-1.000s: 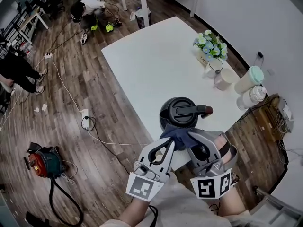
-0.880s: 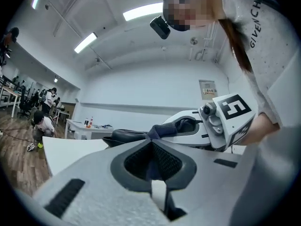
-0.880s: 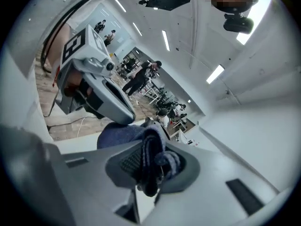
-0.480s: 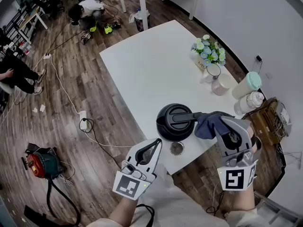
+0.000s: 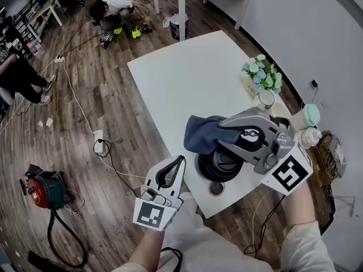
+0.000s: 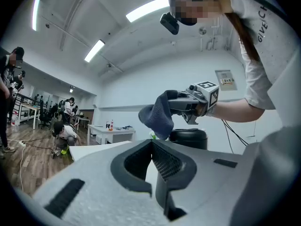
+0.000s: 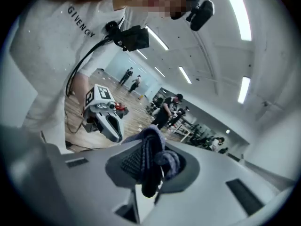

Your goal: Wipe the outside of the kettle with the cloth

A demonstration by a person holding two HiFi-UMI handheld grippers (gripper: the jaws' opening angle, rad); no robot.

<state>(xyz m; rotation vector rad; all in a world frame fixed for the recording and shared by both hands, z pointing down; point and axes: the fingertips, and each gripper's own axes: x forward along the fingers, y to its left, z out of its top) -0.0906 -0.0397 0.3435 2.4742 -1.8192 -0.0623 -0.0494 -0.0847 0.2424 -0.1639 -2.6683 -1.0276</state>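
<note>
The right claw [image 5: 229, 132] was clamped hard on the cloth [image 5: 201, 134], a dark blue bundle bunched between its jaws, plain as day in the right gripper view. It hung over the kettle [image 5: 222, 166], which stood on the desk [image 5: 187, 78] near the front edge, lid on, black and round. From the left gripper view the cloth drooped just beside the kettle's top; whether it touched the shell, I couldn't tell.

The left claw [image 5: 178, 163] sat off the desk's edge, jaws together with nothing between them, near the kettle but not steadying it.

So where did that leave the job? The cloth was in hand and brought to the kettle, that much was done. The wiping itself looked barely under way at best: the sides, the handle side and the lower body all looked left to do.
</note>
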